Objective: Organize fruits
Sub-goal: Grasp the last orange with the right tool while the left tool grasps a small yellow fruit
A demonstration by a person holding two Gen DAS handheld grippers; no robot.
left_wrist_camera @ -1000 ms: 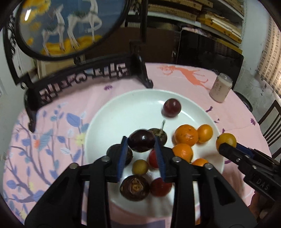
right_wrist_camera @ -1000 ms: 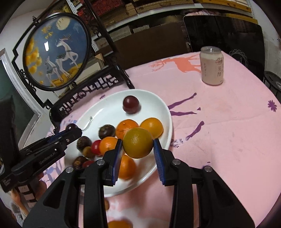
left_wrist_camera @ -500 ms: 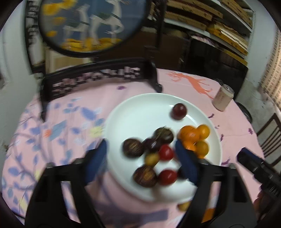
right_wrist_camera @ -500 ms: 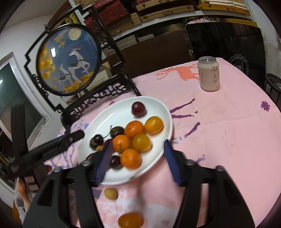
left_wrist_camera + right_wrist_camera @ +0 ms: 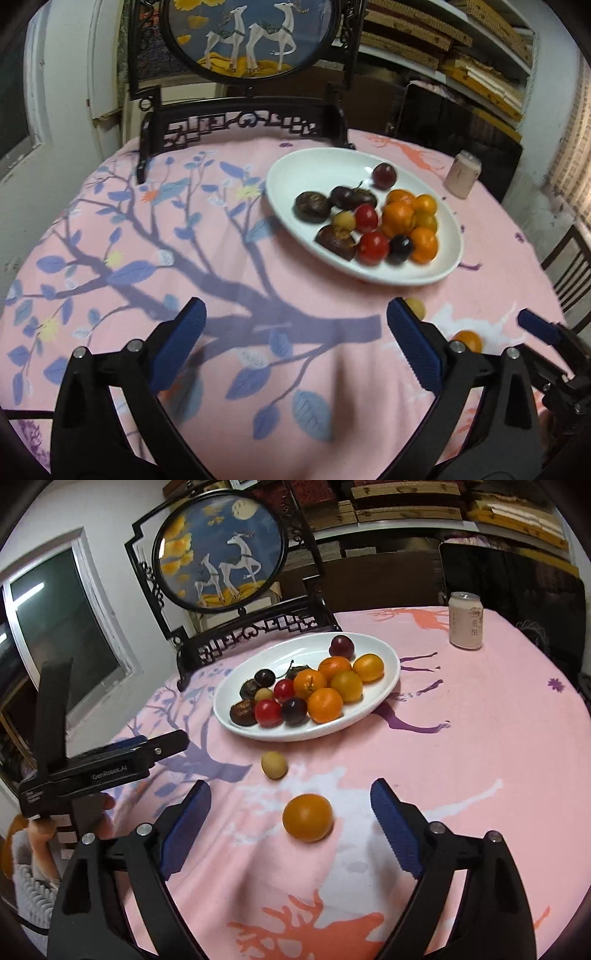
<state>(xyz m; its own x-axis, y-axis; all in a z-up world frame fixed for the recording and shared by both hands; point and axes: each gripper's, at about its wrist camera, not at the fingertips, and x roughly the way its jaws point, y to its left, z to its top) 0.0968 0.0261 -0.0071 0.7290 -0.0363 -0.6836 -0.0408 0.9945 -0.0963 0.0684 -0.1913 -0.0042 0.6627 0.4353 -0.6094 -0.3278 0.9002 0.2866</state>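
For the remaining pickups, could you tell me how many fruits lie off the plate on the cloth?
2: a small pale yellow fruit just in front of the white plate, and an orange nearer, between the right gripper's open fingers. Others may be hidden.

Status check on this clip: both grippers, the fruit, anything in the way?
Left gripper open, empty. Right gripper open, empty. Orange and small yellow fruit loose on tablecloth; the rest on white plate. Nothing in the way.

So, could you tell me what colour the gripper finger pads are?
Blue, clearest in the right wrist view on the right gripper pads.
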